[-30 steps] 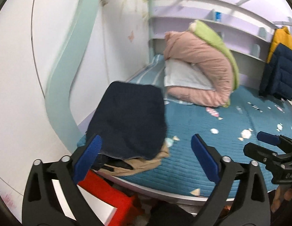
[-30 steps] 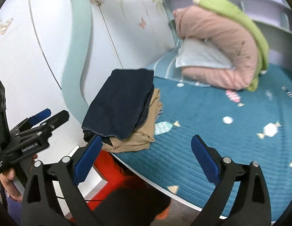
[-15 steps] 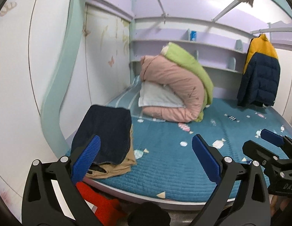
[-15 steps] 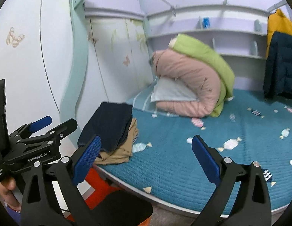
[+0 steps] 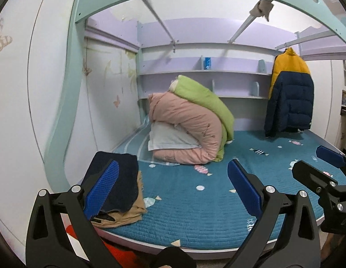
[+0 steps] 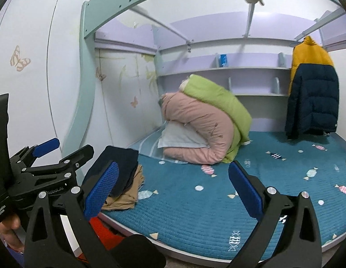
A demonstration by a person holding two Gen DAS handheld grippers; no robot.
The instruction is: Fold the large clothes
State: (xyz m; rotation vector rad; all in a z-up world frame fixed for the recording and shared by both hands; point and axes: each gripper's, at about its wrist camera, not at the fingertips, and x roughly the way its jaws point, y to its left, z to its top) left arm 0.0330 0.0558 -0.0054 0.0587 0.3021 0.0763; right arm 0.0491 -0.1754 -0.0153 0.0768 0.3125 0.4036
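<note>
A: What are the two grippers doing?

B: The left gripper (image 5: 173,189) is hovering at the near edge of the bed (image 5: 195,214) with its blue-padded fingers spread wide, gripping nothing. The right gripper (image 6: 173,189) is doing the same beside it, fingers wide apart and bare. Each one is showing up at the side of the other's view.

A: Where are the clothes sitting?

B: The folded dark navy garment (image 5: 119,178) is lying on top of a folded tan garment (image 5: 130,212), and the pair is resting as a stack on the near left corner of the bed, close to the pale green bed frame (image 5: 68,102). In the right wrist view the same stack is showing just behind that gripper's left finger, navy (image 6: 119,163) above tan (image 6: 128,192).

A: Anything else sitting on the bed?

B: A rolled pink quilt (image 5: 188,129) with a green quilt (image 5: 206,102) draped over it is leaning at the far left, with a pale pillow (image 5: 168,140) tucked against its front. A yellow and navy puffer jacket (image 5: 291,96) is hanging at the far right. Something red (image 6: 101,230) is peeking out below the near edge of the bed.
</note>
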